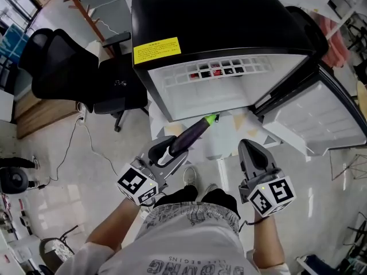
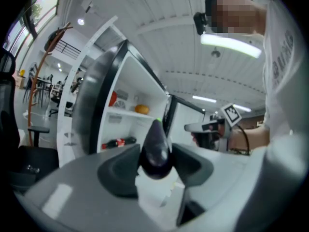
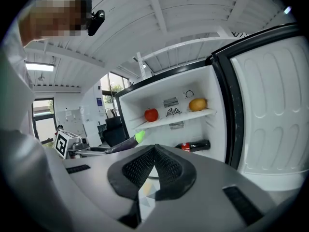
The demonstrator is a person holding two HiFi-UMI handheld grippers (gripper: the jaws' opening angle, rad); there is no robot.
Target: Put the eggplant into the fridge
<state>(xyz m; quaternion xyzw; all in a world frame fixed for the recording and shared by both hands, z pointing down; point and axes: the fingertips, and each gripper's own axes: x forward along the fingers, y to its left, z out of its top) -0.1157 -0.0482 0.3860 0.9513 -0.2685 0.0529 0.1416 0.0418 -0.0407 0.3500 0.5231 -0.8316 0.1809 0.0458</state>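
eggplant clamped in left tongs; right tongs closed; fridge open

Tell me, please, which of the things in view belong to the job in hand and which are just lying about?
Job in hand:
- eggplant, held by the left gripper
- fridge, its door open

Just lying about:
- red fruit and orange fruit on the fridge shelf
- bottle lying below them
- office chair beside the fridge
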